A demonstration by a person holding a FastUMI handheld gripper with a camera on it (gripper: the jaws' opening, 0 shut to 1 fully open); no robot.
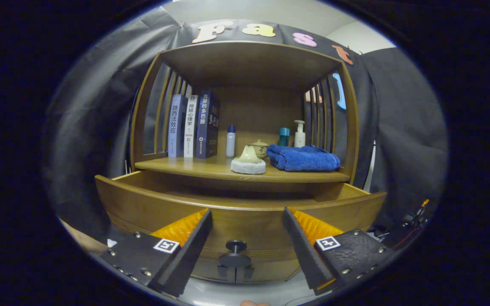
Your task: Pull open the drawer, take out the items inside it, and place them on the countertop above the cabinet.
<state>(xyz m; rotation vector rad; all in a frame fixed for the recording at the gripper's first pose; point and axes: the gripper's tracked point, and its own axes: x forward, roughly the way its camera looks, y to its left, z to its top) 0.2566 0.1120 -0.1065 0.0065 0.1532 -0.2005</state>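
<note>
Between the spread fingers of the gripper (pixel 247 238) | dark round knob (pixel 236 246) on the pulled-out brown wooden drawer (pixel 151 208) | beyond them: folded blue towel (pixel 303 157) on the countertop (pixel 202 168).

Light was dim and warm, coming from above and in front. The cabinet (pixel 245 127) roof cast deep shadow over the upper back panel, while the shelf (pixel 211 168) edge caught a soft sheen. Fisheye distortion bowed the drawer (pixel 164 208) front and side slats into curves. The centre was sharp; the rim darkened and softened. The parted fingers (pixel 194 250) looked slightly blurred, with nothing between them.
</note>
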